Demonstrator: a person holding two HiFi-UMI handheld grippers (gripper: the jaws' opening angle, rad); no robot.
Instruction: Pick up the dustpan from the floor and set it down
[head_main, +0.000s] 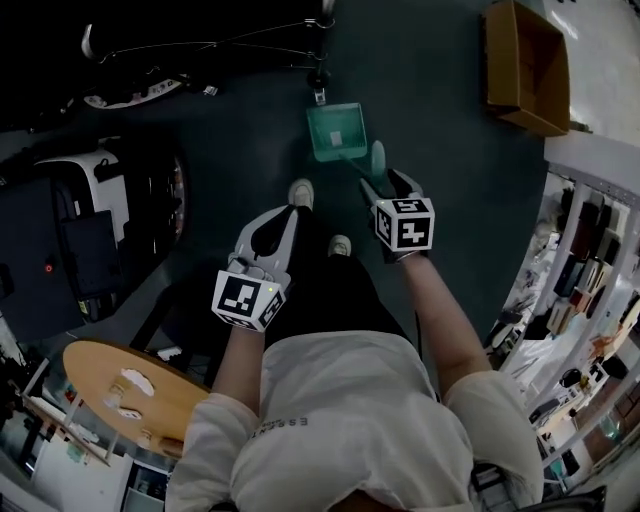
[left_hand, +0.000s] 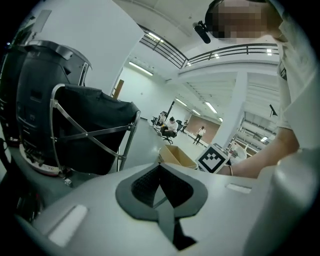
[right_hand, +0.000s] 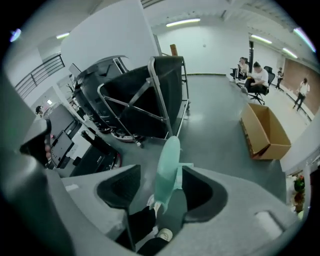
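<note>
A teal dustpan (head_main: 335, 130) stands on the dark floor just ahead of the person's shoes (head_main: 301, 192). Its long handle (head_main: 377, 157) rises toward me. My right gripper (head_main: 388, 186) hangs at the top of that handle. In the right gripper view the handle (right_hand: 166, 165) runs up between the two wide-apart jaws, and neither pad presses on it; the right gripper (right_hand: 161, 189) is open. My left gripper (head_main: 278, 222) is lower left of the dustpan, clear of it. In the left gripper view the left gripper (left_hand: 160, 182) has its pads together with nothing between them.
A black folding cart (right_hand: 145, 100) stands beyond the dustpan. A cardboard box (head_main: 525, 65) lies at the far right, with white shelving (head_main: 590, 260) below it. A black and white machine (head_main: 90, 230) and a round wooden table (head_main: 130, 395) are on the left.
</note>
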